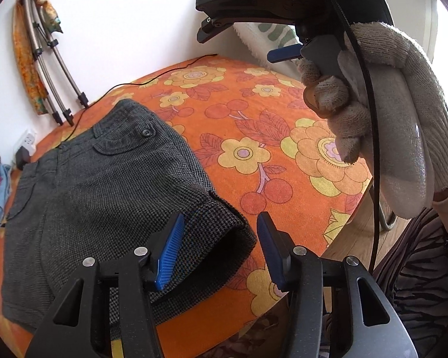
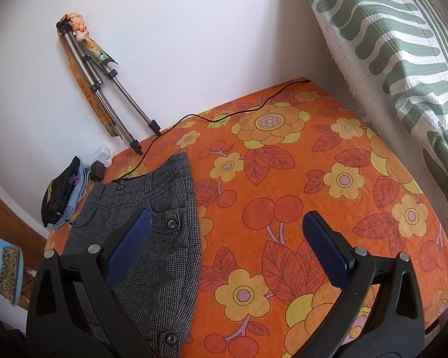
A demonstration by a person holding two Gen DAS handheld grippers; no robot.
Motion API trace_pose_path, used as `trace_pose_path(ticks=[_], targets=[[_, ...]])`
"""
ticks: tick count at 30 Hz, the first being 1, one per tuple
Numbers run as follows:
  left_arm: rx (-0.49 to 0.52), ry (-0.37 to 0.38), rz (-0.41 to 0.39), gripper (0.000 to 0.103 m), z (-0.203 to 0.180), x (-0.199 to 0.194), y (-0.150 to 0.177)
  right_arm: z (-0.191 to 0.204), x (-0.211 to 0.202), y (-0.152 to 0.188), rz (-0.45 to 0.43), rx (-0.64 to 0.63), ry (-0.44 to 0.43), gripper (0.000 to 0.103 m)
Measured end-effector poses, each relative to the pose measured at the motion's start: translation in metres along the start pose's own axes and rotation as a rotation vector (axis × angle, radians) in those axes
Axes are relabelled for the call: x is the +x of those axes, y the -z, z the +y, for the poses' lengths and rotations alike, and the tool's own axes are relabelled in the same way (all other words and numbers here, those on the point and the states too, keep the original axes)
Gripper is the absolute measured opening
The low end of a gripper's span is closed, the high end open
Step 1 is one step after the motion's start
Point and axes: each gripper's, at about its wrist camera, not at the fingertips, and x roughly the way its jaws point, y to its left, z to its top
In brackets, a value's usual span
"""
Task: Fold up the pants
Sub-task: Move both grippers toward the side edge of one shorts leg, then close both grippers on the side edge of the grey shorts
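Observation:
Dark grey houndstooth shorts (image 1: 104,191) lie flat on the orange flowered cloth (image 1: 254,137), waistband toward the wall, cuffed leg hem nearest me. My left gripper (image 1: 221,238) is open and empty, its left blue pad over the leg hem, the right pad over bare cloth. The right gripper device shows at the top of the left wrist view, held by a gloved hand (image 1: 373,113). In the right wrist view the shorts (image 2: 161,244) lie at the lower left. My right gripper (image 2: 227,238) is open and empty above the cloth (image 2: 313,179), just right of the shorts.
A folded tripod (image 2: 113,89) leans on the white wall, with a black cable (image 2: 224,116) trailing across the cloth's far edge. A pile of clothes (image 2: 62,191) and a power plug (image 2: 103,156) sit at the far left. A green-striped towel (image 2: 388,44) hangs at the right.

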Motion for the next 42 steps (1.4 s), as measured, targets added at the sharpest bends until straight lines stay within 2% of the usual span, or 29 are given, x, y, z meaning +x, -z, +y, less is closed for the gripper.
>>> trace_pose_path(ticks=[4, 9, 14, 15, 16, 19, 21, 25, 28, 35, 42], targets=[[0.016, 0.008, 0.021, 0.05, -0.001, 0.009, 0.002, 0.003, 0.015, -0.004, 0.033, 0.003, -0.023, 0.101], [0.111, -0.049, 0.022, 0.05, -0.023, 0.024, 0.007, 0.007, 0.032, -0.009, 0.059, -0.018, -0.019, 0.101], [0.105, -0.038, 0.043, 0.05, -0.022, 0.036, 0.009, 0.001, 0.059, -0.016, 0.123, 0.033, -0.094, 0.101], [0.103, -0.035, 0.041, 0.048, -0.021, 0.037, 0.009, 0.001, 0.066, -0.018, 0.138, 0.043, -0.104, 0.101], [0.102, -0.031, 0.042, 0.039, -0.02, 0.037, 0.01, 0.001, 0.072, -0.019, 0.149, 0.052, -0.108, 0.101], [0.072, 0.004, 0.045, 0.028, -0.013, 0.039, 0.011, 0.003, 0.093, -0.024, 0.181, 0.079, -0.136, 0.1], [0.028, 0.037, 0.047, 0.025, -0.006, 0.037, 0.01, 0.008, 0.107, -0.029, 0.198, 0.087, -0.161, 0.1], [-0.092, 0.112, 0.044, 0.019, 0.015, 0.03, 0.007, 0.022, 0.133, -0.037, 0.211, 0.053, -0.15, 0.099], [-0.142, 0.144, 0.028, 0.017, 0.025, 0.022, 0.005, 0.028, 0.154, -0.038, 0.245, 0.041, -0.151, 0.095], [-0.179, 0.183, 0.007, 0.016, 0.033, 0.011, 0.005, 0.035, 0.199, -0.039, 0.32, 0.021, -0.128, 0.088], [-0.189, 0.213, 0.006, 0.014, 0.043, 0.011, 0.004, 0.032, 0.219, -0.037, 0.353, 0.026, -0.129, 0.082]])
